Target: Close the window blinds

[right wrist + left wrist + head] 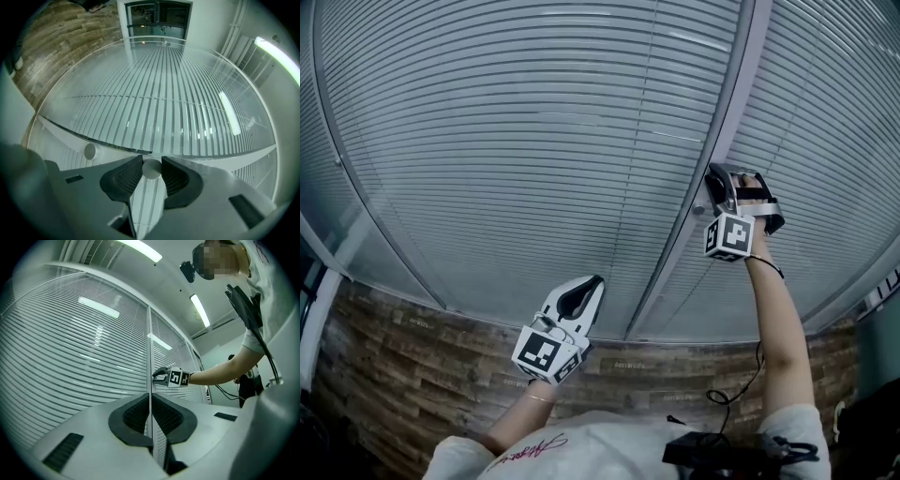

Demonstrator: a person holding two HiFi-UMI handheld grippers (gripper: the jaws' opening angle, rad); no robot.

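The window blinds (534,141) are seen stretched across the large panes, their horizontal slats divided by a pale upright frame (727,122) and set above a wood-patterned floor (394,356). The right tool (739,183) is held level at that frame, and its two dark pads are clamped on a small round knob (151,168) fixed there. A second round knob (90,151) is mounted just beside it on the same frame. The left tool (596,281) is held lower and well apart from the right one, pointed slightly upward at the blinds. Its pads are pressed together with nothing gripped between them, and no slat is touched.
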